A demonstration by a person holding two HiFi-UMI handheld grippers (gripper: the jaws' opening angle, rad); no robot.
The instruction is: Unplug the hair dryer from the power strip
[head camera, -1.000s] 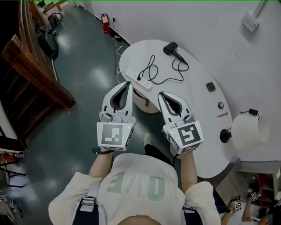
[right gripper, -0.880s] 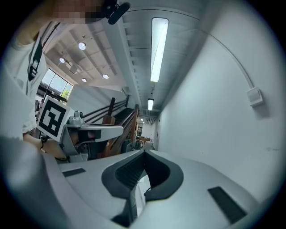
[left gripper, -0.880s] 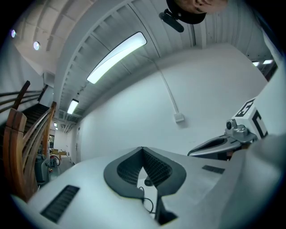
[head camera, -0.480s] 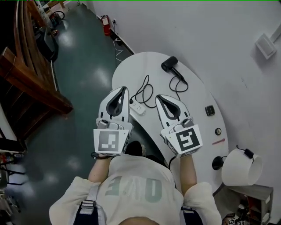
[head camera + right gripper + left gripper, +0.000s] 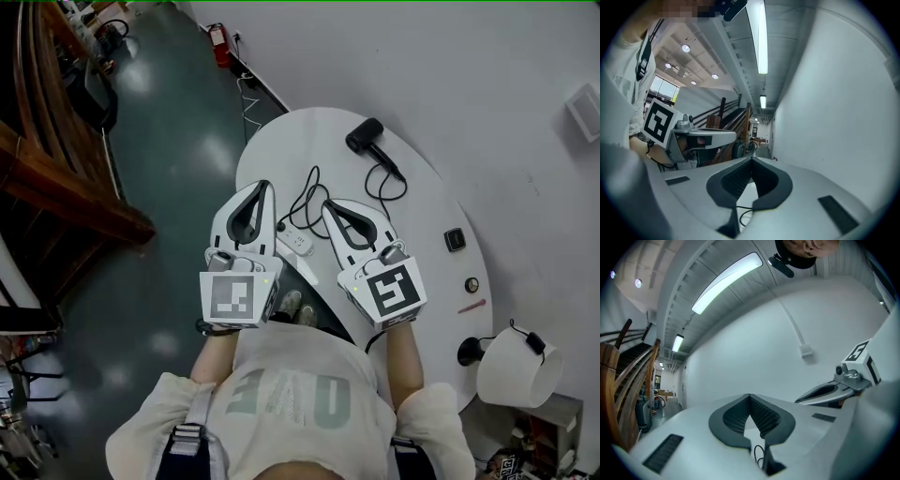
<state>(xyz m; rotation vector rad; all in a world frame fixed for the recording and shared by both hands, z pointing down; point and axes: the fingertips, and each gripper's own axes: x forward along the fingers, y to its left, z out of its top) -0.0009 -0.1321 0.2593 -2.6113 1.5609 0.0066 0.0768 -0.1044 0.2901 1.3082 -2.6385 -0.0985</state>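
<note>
**Left tool [image 5: 265,186] and right tool [image 5: 327,202] both shut, plug seated in the power strip [image 5: 293,240]**

Each has its jaws pressed together with nothing between the pads, as its own view shows. They hover side by side over the near edge of the white desk [image 5: 422,202]. In the head view the power strip lies between them, close to that edge. What looks like the plug [image 5: 281,226] sits at the strip's far end. Its black cord [image 5: 314,187] loops across the desk to the hair dryer [image 5: 367,138], which lies well apart near the far rim.

Risks, as I judge them:
- Neither tool can take the plug until its jaws are spread, and a closed tip could merely nudge the strip.
- The strip is probably light and lies near the edge. Pulling without one tool pinning it would likely lift or drag it, perhaps off the desk.
- Gripping the cord rather than the plug body would strain the wire and could tug the hair dryer along.

No container holds any of these things. A white cylinder [image 5: 511,367] stands at the desk's right end; whether it is hollow or holds anything I cannot tell.
</note>
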